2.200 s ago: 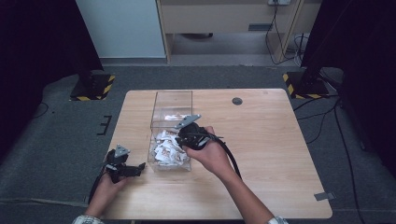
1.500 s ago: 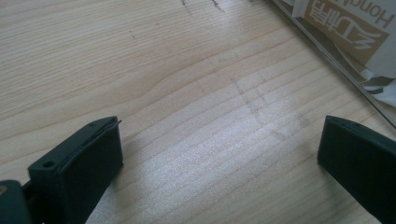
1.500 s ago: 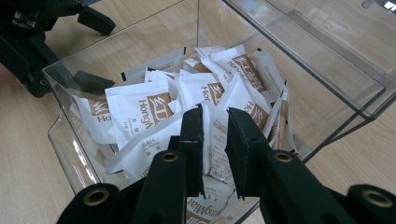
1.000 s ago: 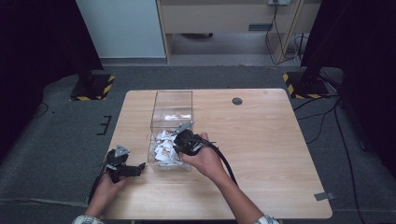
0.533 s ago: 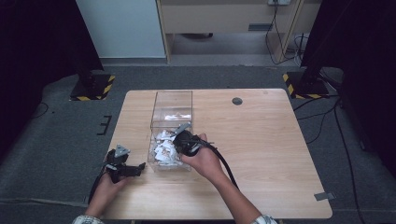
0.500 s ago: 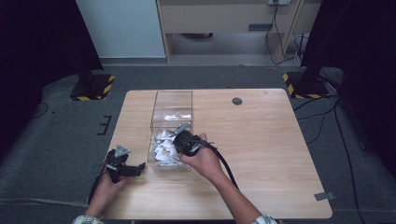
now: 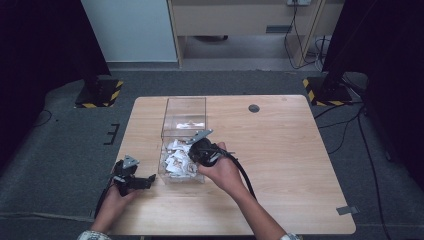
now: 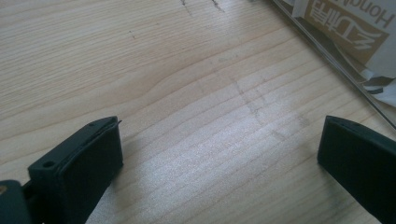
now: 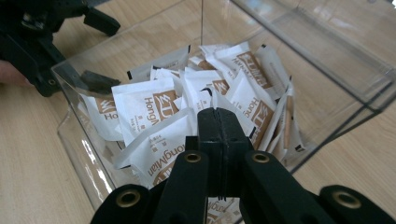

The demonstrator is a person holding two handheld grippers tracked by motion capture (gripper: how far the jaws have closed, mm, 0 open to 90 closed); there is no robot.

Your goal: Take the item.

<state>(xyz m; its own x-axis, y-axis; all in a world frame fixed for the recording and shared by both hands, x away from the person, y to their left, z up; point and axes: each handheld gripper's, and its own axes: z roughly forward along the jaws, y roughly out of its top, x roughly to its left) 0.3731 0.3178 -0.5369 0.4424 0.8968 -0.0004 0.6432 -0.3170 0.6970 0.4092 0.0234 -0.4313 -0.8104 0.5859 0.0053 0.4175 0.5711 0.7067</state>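
A clear plastic box (image 7: 184, 107) stands on the wooden table, its near end heaped with white sachets (image 7: 175, 161) printed in brown. My right gripper (image 7: 190, 156) reaches into that heap from the right. Its jaws have just been closing and now meet (image 9: 219, 114), pinching the upper corner of the top sachet (image 9: 154, 149). My left gripper (image 7: 142, 181) rests at the table's near left, just left of the box. It stands open (image 8: 219, 140) over bare wood with nothing between its jaws.
The box's far half (image 9: 303, 42) holds no sachets. A dark round grommet (image 7: 254, 108) sits in the table (image 7: 290, 165) at the back. The box's wall and a sachet (image 8: 355, 28) lie just beyond my left gripper's jaws.
The right gripper dipped from above the box into the sachet heap and its jaws came together. The left hand and its gripper kept still.
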